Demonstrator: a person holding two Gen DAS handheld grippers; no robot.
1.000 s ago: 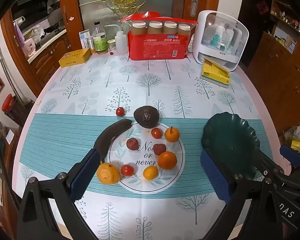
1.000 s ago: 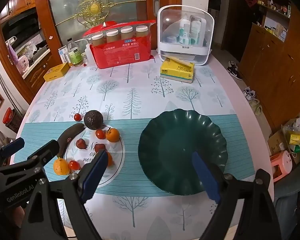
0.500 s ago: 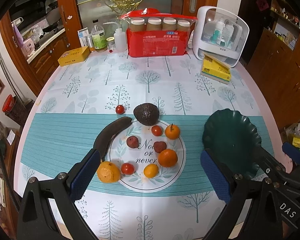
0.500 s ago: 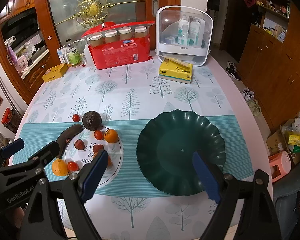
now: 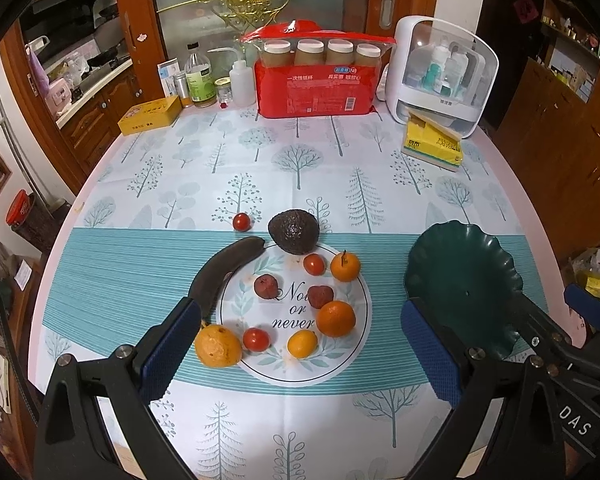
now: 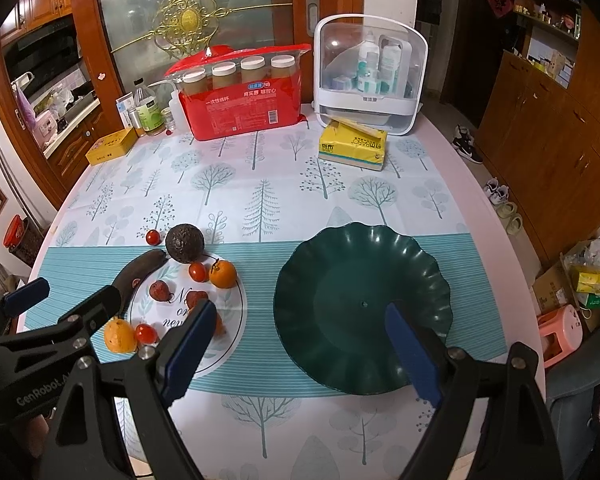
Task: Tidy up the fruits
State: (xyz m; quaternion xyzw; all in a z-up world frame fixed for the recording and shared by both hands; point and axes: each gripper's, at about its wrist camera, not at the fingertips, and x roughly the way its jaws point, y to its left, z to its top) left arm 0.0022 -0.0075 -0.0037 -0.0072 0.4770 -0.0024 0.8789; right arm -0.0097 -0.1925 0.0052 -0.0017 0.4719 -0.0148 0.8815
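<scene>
Both tools have edged nearer the bench [image 5: 100,280] far edge, jaws spread, empty: left tool [image 5: 300,344], right tool [image 6: 300,348]. Green plate [image 6: 360,272] sits empty near the right edge. Avocado [image 5: 294,231], blackened banana [image 5: 224,268], oranges and tomatoes lie grouped left of it.

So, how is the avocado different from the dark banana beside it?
The avocado is round and stubby with a rough, bumpy skin; the banana is long, curved and smooth. The avocado lies at the printed circle's far edge, the banana along its left edge. Both are very dark and lie untouched on the tablecloth.
</scene>
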